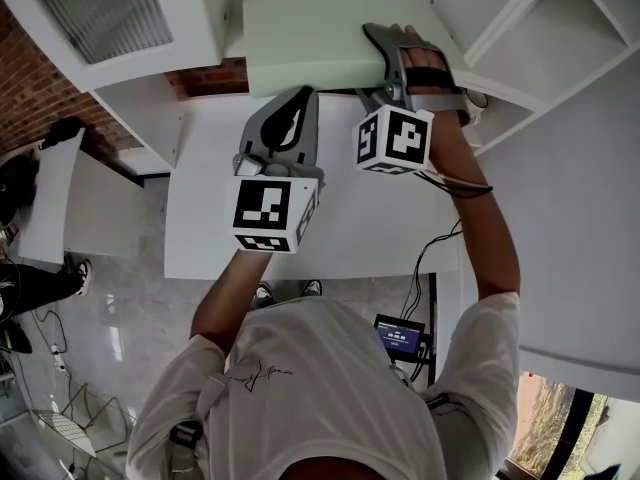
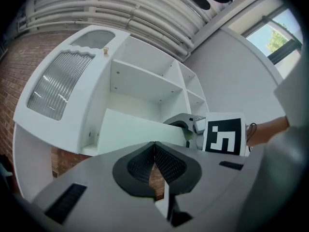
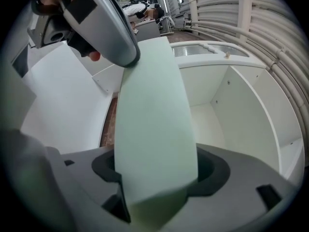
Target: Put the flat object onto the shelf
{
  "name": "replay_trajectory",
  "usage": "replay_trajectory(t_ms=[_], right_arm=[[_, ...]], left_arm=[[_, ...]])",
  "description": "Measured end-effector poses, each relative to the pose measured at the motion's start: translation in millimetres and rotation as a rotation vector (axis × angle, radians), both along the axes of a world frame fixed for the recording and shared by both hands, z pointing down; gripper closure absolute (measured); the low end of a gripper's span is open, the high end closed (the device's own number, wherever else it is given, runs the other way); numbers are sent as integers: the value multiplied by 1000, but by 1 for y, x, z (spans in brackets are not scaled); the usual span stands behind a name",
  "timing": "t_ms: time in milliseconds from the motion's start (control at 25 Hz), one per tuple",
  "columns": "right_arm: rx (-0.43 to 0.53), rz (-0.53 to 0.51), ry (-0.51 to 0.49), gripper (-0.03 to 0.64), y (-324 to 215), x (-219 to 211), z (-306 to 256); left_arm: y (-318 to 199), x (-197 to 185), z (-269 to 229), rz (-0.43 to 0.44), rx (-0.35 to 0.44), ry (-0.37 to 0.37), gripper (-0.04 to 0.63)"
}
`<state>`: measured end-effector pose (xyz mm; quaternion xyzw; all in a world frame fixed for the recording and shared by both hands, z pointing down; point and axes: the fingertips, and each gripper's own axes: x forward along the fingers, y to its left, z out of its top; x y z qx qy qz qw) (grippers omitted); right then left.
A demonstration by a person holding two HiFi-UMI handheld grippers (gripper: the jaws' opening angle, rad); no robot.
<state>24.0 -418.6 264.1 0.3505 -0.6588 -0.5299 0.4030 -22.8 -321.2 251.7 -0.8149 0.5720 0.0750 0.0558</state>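
Note:
The flat object is a pale green slab [image 1: 310, 38] lying in the lower bay of the white shelf unit [image 1: 480, 58]. My right gripper [image 1: 385, 43] is at the slab's right end. In the right gripper view the slab [image 3: 152, 124] runs away between the jaws, and dark pad shows on both sides of it, so the right gripper [image 3: 157, 170] is open around it. My left gripper [image 1: 290, 103] hangs just in front of the slab, not touching it. Its pads [image 2: 154, 146] meet with nothing between them. The left gripper view also shows the slab [image 2: 135, 129] and the right gripper [image 2: 181, 122].
A white table [image 1: 380, 228] lies below the grippers. The shelf has upper compartments [image 2: 145, 79] and a ribbed translucent panel [image 1: 100, 8] at its left. A brick wall [image 1: 30, 68] stands behind. A small lit screen [image 1: 398, 334] and cables sit on the floor by the table's edge.

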Motion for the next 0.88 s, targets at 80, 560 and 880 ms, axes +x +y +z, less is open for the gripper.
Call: replay_trajectory(t_ms=[80, 560, 880], right_arm=[[2, -11, -7, 295, 0, 1, -1], [-24, -256, -167, 291, 50, -10, -13], [161, -238, -184, 293, 46, 1, -27]], left_arm=[[-4, 1, 0, -7, -2, 3, 580], [-15, -7, 2, -59, -13, 11, 580], [-21, -9, 2, -63, -10, 4, 580]])
